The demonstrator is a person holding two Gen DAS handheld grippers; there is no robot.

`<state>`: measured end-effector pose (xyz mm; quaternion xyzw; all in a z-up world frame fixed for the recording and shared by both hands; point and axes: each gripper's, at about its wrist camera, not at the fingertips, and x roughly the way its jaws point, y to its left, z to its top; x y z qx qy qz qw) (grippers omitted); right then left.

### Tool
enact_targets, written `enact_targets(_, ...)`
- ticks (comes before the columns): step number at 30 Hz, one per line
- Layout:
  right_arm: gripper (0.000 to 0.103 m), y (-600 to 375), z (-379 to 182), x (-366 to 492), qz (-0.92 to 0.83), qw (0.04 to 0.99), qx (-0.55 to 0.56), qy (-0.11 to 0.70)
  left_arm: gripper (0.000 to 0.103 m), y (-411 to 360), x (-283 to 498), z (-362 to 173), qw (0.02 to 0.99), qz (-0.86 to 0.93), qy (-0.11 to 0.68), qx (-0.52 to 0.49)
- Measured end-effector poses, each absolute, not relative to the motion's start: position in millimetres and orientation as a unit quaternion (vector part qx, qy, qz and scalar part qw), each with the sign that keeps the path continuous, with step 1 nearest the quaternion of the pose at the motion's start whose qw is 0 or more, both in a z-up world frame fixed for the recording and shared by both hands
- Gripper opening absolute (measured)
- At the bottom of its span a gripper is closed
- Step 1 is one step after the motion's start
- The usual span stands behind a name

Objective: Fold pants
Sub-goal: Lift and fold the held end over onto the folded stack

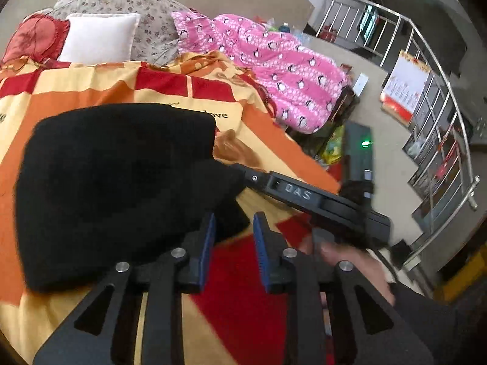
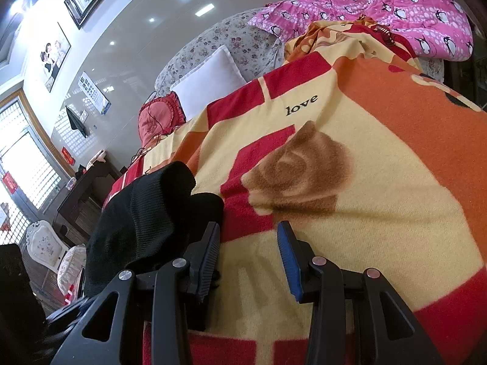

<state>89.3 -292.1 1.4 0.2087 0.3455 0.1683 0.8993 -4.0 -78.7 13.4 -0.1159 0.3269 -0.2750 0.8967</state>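
Observation:
The black pants lie folded in a compact bundle on the orange, red and cream blanket. My left gripper is open and empty at the bundle's near right edge, its left finger touching the fabric. The right gripper's body reaches in from the right, its tip hidden at the bundle's right side. In the right wrist view the pants sit to the left. My right gripper is open and empty over the blanket, its left finger beside the fabric.
A pink penguin quilt, a white pillow, a red cushion and a floral cushion lie at the bed's far end. A steel stair railing stands right of the bed. A dark cabinet stands by the window.

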Motion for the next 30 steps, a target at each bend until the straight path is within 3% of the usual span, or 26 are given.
enact_targets(5,0.043,-297,8,81,0.135,0.91,0.208,0.331,0.023,-15,-30,30,0.916,-0.212,0.296,-0.169)
enact_targets(9,0.044,-275,47,51,0.171,0.94,0.137,0.262,0.023,24,-31,29,0.919,-0.166,0.293,-0.206)
enact_targets(10,0.044,-263,55,45,0.198,0.94,0.112,0.254,0.018,28,-27,23,0.916,-0.156,0.303,-0.213)
enact_targets(11,0.044,-243,65,40,0.24,0.935,0.064,0.253,0.013,30,-23,18,0.911,-0.149,0.315,-0.219)
enact_targets(14,0.042,-198,73,33,0.298,0.917,-0.042,0.261,0.01,28,-9,1,0.899,-0.147,0.341,-0.233)
enact_targets(18,0.039,-170,51,51,0.301,0.889,-0.107,0.328,0.009,24,2,-5,0.894,-0.147,0.357,-0.229)
enact_targets(20,0.039,-175,32,62,0.303,0.878,-0.091,0.36,0.009,22,5,-3,0.893,-0.152,0.361,-0.223)
enact_targets(27,0.041,-178,26,61,0.308,0.883,-0.054,0.35,0.009,37,46,31,0.907,-0.135,0.327,-0.229)
enact_targets(30,0.041,-182,26,60,0.309,0.884,-0.049,0.346,0.009,34,89,12,0.89,-0.117,0.375,-0.232)
